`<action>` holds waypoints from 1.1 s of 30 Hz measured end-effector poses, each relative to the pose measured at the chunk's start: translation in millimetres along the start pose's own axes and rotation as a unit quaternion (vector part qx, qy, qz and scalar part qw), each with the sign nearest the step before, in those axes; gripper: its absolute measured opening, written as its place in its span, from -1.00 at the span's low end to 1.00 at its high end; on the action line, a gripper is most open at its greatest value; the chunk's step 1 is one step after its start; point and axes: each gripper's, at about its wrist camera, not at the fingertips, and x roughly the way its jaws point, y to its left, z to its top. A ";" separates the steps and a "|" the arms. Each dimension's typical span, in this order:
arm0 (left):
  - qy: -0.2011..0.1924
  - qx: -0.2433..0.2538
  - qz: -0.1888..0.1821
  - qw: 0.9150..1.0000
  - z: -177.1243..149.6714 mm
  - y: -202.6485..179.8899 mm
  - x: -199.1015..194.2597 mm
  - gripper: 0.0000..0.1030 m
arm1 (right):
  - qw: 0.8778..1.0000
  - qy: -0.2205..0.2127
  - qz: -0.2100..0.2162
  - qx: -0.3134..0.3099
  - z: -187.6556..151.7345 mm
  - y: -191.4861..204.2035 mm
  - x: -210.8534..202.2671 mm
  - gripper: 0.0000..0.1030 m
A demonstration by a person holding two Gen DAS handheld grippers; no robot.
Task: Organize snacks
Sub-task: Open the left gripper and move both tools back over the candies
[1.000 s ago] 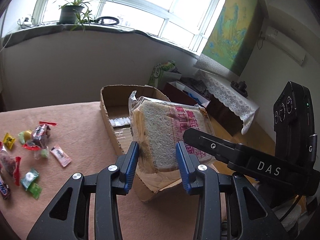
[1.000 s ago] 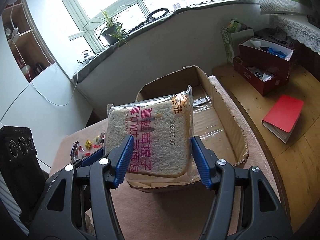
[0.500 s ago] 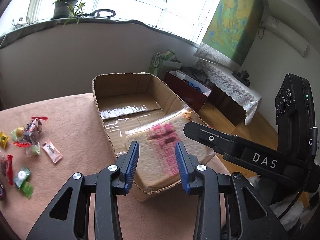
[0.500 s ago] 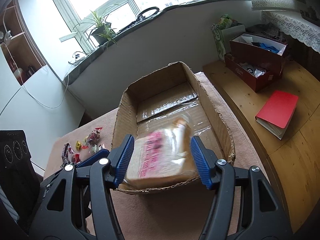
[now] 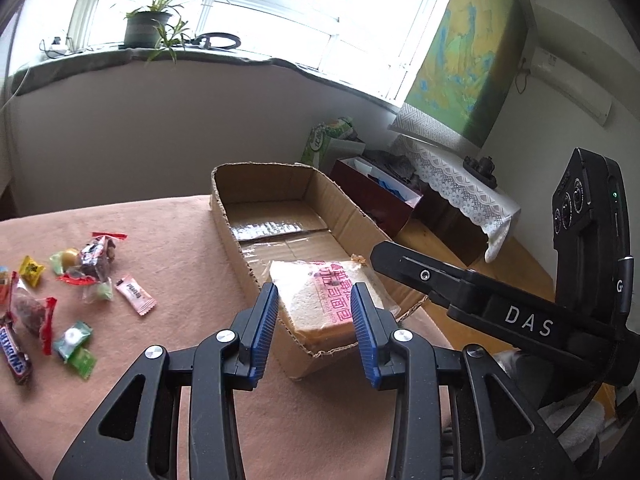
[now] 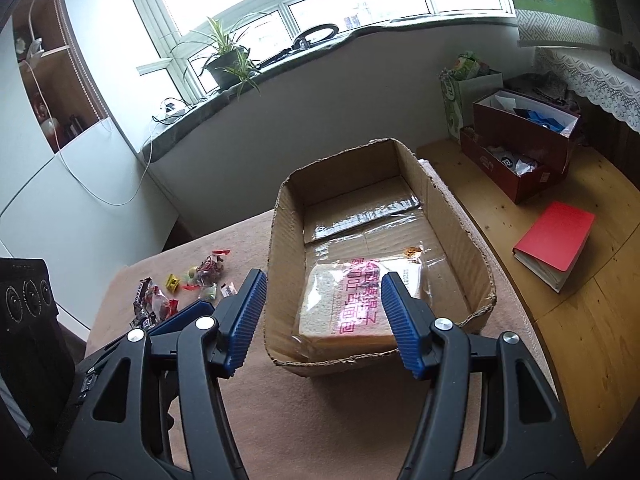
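Left gripper point(image 5: 314, 322) closest to its camera, jaws parted with nothing between the pads — empty, hanging above the near wall of the cardboard box point(image 5: 236, 236); right gripper point(image 6: 322, 320) likewise parted, a bit wider, also empty, poised over the same near wall; the right tool's black body reaches in from the right edge of the left view, so the two hands sit side by side.

Just beyond both sets of pads, inside the box at its near end, lies the bagged bread point(image 6: 344, 308) — flat on the box floor, pink print up, touching neither gripper; I judge it is placed there on purpose, large item first and tight to the near end so the far part of the box stays free for small stuff; neither pair of jaws needs to be closed with nothing to carry.

Off to the left of the left gripper, on the pink tablecloth point(image 5: 160, 240) outside the box, a scatter of wrapped candies point(image 5: 96, 256) and a chocolate bar point(image 5: 14, 350) — not yet sorted, likely next in line; left hand is the nearer one for them.

Farther out, past the box: red book point(image 6: 554, 240) on the wooden bench to the right of the right gripper, potted plant point(image 6: 230, 62) on the sill.
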 end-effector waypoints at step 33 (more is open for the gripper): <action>-0.045 -0.153 0.169 0.973 -67.2 171.1 -126.5 -0.20 | 0.978 0.112 0.065 -0.161 -66.2 171.0 94.2 0.22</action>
